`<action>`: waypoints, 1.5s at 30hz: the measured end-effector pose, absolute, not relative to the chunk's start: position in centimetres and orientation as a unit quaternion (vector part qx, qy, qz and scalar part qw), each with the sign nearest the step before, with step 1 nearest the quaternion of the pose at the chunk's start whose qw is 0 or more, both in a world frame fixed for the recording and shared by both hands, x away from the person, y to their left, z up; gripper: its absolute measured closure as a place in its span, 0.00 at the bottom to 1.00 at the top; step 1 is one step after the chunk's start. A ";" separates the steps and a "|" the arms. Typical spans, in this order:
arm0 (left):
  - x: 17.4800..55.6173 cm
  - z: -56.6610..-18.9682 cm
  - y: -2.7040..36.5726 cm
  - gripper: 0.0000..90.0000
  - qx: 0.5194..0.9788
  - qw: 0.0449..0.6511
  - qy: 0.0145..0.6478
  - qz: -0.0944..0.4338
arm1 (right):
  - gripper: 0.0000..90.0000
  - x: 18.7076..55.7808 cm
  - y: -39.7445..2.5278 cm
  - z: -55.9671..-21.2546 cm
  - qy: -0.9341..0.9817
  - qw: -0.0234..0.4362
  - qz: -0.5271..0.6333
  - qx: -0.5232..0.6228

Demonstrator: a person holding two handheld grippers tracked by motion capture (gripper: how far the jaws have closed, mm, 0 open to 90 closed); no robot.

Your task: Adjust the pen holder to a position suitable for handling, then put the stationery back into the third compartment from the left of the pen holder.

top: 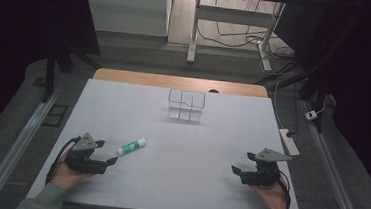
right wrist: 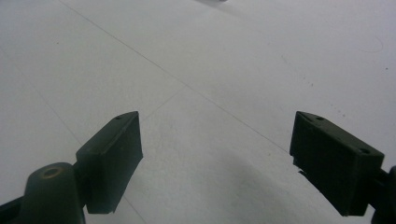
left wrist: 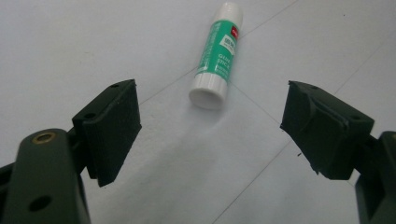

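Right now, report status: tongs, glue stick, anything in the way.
Left tongs open, empty, aimed at glue stick. Right tongs open, empty. Glue stick lying flat, untouched. Wire holder far off; path clear.

The high view looked forward and down from above the person's side, taking in the whole white table [top: 181, 134] and the floor beyond; the left gripper view sat low and close over that sheet, facing along its spread jaws at the glue stick [left wrist: 217, 53], which the high view shared [top: 131, 146]; the right gripper view hung equally close over bare sheet.
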State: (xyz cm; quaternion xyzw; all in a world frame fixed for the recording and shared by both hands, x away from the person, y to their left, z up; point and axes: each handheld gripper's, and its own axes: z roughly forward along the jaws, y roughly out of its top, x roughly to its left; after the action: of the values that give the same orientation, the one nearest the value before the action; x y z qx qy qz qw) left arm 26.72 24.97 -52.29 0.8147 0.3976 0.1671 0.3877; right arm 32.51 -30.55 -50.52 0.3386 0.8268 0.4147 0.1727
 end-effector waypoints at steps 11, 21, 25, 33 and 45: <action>27.3 -51.1 24.9 0.23 0.816 0.394 0.392 0.162 | 0.19 32.6 -30.4 -50.5 0.827 0.168 0.417 0.338; 28.1 -49.0 24.1 0.23 0.824 0.391 0.376 0.165 | 0.19 32.3 -30.2 -50.5 0.831 0.173 0.409 0.335; 28.2 -48.4 23.7 0.23 0.831 0.385 0.367 0.163 | 0.19 32.2 -30.1 -50.5 0.831 0.173 0.409 0.335; 28.6 -48.1 23.1 0.23 0.842 0.370 0.359 0.159 | 0.19 32.2 -30.1 -50.5 0.832 0.172 0.408 0.333; 30.2 -47.8 21.8 0.24 0.855 0.352 0.350 0.148 | 0.19 32.3 -30.0 -50.5 0.834 0.168 0.407 0.333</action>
State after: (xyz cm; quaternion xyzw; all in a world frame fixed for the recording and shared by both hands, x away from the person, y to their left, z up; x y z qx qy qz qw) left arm 30.17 21.82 -47.84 0.8554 0.3495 0.1483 0.3522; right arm 32.32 -29.99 -50.55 0.3327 0.8340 0.4070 0.1676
